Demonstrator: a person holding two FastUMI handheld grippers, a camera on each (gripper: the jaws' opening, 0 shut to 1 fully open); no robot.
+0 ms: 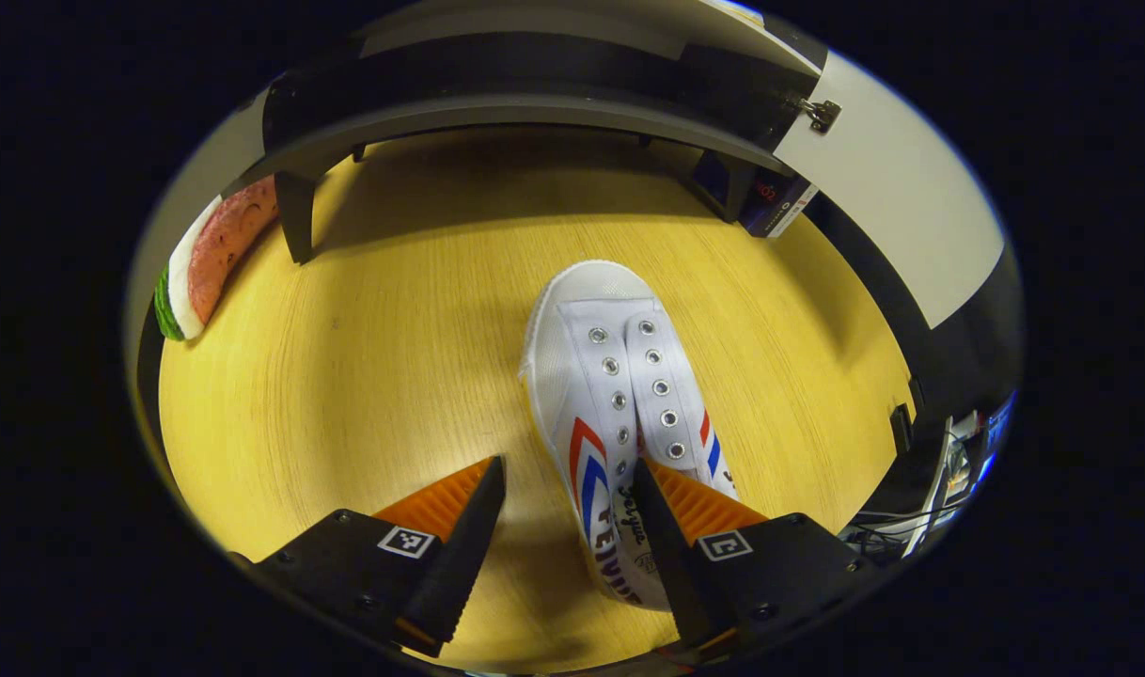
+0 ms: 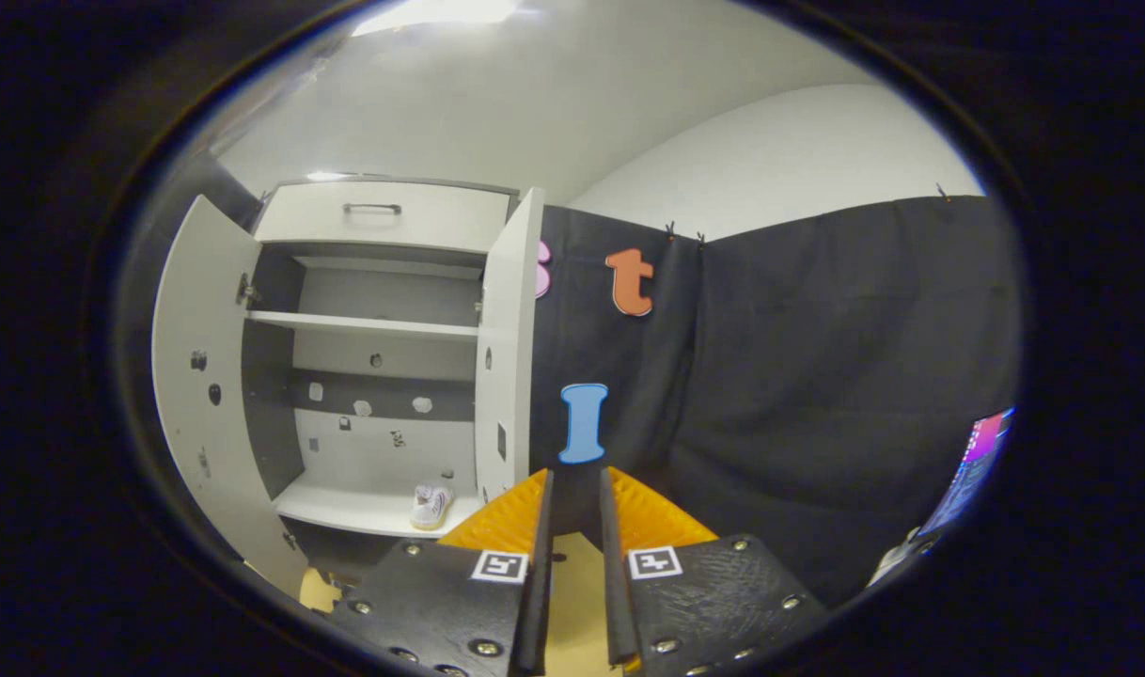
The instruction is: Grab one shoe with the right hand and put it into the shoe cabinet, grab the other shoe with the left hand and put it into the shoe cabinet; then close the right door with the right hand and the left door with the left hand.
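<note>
In the left gripper view a white shoe (image 1: 619, 395) with red and blue chevrons lies on the yellow wood floor, toe pointing toward the shoe cabinet (image 1: 497, 103). My left gripper (image 1: 568, 475) is open at the shoe's heel end. Its right finger (image 1: 685, 508) is over the shoe's opening and its left finger (image 1: 460, 503) is on the floor side, so the shoe's side wall stands between them. In the right gripper view the cabinet (image 2: 375, 324) has both doors open, and the other shoe (image 2: 430, 506) sits on its bottom shelf. My right gripper (image 2: 574, 475) is held back from the cabinet, nearly shut on nothing.
The cabinet's left door (image 2: 196, 395) and right door (image 2: 507, 357) swing outward. A watermelon-slice toy (image 1: 206, 263) lies by the cabinet's left leg. A dark box (image 1: 770, 202) sits under the cabinet at the right. Cables and a lit screen (image 1: 967, 461) are at the far right.
</note>
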